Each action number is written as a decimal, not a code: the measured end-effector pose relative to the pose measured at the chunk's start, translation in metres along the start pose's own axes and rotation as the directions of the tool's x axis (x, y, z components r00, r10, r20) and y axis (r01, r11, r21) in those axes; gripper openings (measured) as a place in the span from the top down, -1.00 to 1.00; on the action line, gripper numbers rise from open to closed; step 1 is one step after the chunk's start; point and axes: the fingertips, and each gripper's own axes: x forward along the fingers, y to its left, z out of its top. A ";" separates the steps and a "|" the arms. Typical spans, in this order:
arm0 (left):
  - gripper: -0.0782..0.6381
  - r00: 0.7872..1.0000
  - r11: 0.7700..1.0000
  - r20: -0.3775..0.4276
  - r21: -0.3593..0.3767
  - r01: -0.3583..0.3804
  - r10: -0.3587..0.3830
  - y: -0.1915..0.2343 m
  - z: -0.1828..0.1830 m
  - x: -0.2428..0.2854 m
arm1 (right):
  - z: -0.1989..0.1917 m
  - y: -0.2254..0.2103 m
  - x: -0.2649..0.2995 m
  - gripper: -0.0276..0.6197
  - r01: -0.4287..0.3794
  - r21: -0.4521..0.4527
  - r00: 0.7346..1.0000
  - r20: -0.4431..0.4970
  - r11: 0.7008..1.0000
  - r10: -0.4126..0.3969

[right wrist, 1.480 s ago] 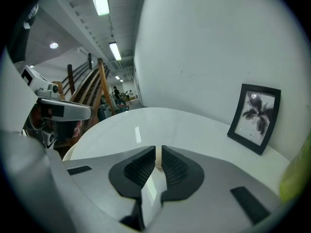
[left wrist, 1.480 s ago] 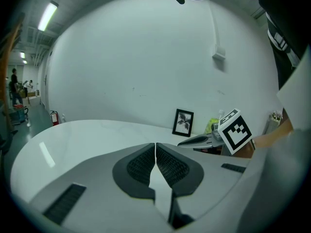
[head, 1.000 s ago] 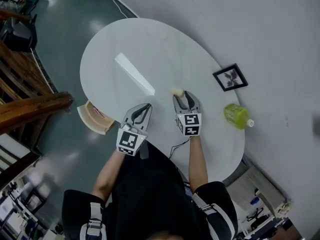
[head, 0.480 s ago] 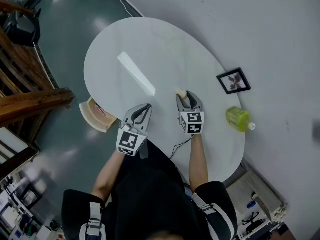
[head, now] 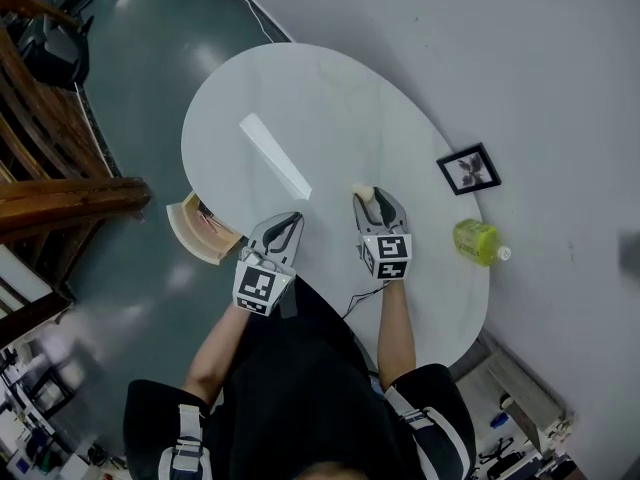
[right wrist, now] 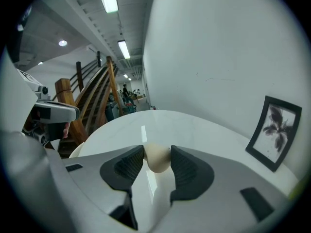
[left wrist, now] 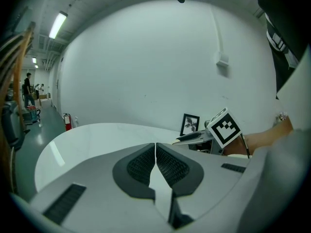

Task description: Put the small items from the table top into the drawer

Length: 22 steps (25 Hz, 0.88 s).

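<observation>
The white oval table [head: 330, 98] has its drawer [head: 195, 230] pulled open under the left edge, likely to receive things. At the near edge the left gripper [head: 293, 218] hovers, jaws together and empty. The right gripper [head: 368, 196] beside it has just narrowed slightly. The green bottle [head: 474, 240] near the right edge shows no readable label. Pinched between the right pads, a small cream egg-shaped item [right wrist: 157, 158] seems ready for carrying.

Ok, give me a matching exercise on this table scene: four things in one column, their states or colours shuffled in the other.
1. cream ball
2. left gripper
3. drawer
4. bottle

a. green
b. pulled open
c. pinched by the fingers of the right gripper
d. shut, empty

Pairs: 1-c, 2-d, 3-b, 4-a. Those fingers have just closed slightly further on the ball.
</observation>
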 end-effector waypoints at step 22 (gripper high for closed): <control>0.71 0.975 0.983 0.127 -0.030 -0.180 0.182 0.069 0.017 -0.155 | 0.097 0.217 -0.048 0.34 -0.242 -0.221 0.950 0.144 0.945 0.277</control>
